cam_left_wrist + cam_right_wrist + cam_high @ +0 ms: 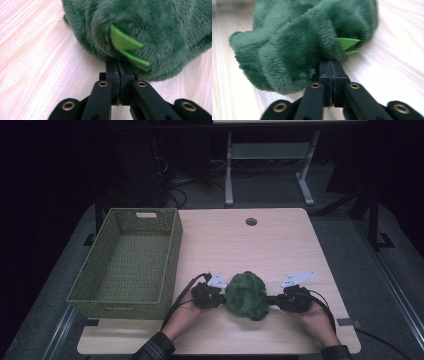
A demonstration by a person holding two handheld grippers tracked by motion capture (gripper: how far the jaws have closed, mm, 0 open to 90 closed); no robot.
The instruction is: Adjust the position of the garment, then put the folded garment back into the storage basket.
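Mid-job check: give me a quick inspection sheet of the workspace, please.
Surface: light wood table, round hole near its far edge.
Job's things: green plush toy on the table near the front edge; woven basket at left, nothing seen inside.
Clutter: nothing seen.
Grippers: left gripper and right gripper both shut on the plush.
Cables: black cable trails from the left gripper.
Surroundings: dark room, another table's legs beyond.

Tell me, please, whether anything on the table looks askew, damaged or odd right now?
Nothing stands out. The green plush toy lies intact on the table, pinched by the left gripper and right gripper; the woven basket sits squarely at the left edge.
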